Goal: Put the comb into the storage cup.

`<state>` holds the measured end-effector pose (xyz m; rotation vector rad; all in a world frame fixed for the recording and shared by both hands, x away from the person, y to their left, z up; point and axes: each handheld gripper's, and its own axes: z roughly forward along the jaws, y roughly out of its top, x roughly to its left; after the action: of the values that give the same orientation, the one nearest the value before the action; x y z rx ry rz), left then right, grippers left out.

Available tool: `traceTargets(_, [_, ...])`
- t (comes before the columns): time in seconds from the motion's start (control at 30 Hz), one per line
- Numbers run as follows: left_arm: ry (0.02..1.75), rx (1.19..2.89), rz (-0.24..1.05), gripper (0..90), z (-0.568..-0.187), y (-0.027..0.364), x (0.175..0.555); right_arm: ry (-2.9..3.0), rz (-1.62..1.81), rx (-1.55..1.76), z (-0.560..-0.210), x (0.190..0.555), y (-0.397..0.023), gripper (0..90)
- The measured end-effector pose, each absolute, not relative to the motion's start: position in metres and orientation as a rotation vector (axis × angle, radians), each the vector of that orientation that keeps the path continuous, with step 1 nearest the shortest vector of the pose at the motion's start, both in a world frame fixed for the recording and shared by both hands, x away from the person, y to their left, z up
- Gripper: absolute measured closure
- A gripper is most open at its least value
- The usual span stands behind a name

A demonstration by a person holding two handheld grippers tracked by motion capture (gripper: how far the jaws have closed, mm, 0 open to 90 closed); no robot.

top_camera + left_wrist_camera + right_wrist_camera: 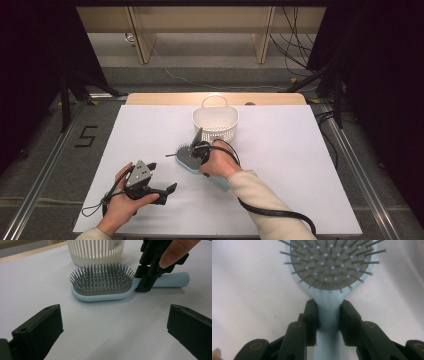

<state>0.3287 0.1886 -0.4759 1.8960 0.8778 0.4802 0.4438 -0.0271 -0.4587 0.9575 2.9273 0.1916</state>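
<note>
1. Light-blue hairbrush (105, 291) lay bristles-up on the white table (300, 150), just before the white basket (215, 120).
2. The right gripper (328, 320) clamped its neck.
3. The left gripper (159, 181) rested nearby, jaws spread wide, empty.

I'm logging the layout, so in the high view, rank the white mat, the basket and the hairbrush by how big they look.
1. white mat, largest by far.
2. basket.
3. hairbrush, partly hidden by the right tongs shut on its neck, so its full length is unsure.
</note>
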Motion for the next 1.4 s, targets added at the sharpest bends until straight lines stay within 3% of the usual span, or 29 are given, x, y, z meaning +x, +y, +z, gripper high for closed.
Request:
traceTargets(0.9, [0.88,1.899,0.478,0.0,-0.477,0.189,0.329,2.908,0.255,1.019,-0.458,0.442,-0.033,70.6])
traceTargets(1.4, [0.882,1.902,0.478,0.0,-0.477,0.189,0.329,2.864,0.475,1.01,-0.441,0.433,-0.041,70.5])
